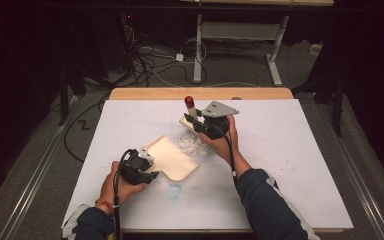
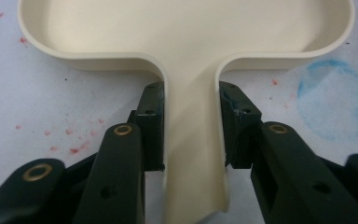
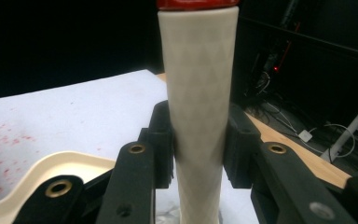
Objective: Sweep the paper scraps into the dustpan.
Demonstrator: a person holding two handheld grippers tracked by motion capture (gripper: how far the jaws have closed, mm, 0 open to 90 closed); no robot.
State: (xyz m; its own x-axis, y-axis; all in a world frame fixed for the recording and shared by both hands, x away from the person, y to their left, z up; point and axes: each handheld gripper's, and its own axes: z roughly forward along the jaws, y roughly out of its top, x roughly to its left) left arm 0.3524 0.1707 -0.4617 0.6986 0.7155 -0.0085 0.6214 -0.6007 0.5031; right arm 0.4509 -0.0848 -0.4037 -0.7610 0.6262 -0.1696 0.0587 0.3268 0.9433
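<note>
Grips: our left gripper (image 1: 139,167) fingers clamp dustpan (image 1: 172,157) handle, pan flat on table (image 1: 280,150) | right gripper (image 1: 211,125) fingers clamp brush (image 1: 190,111) handle above white scraps (image 1: 194,144) | risk: sweeping too hard may scatter scraps past the pan's mouth.

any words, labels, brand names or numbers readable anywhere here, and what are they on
None: no readable text in the pictures.
Cream dustpan: plain, no mark or label.
Brush handle with red cap: only a faint embossed diamond pattern, no letters.
Left gripper and right gripper: black jaws, brass rivets, no lettering.
White table cover: red specks and a blue ring stain, no writing.
</note>
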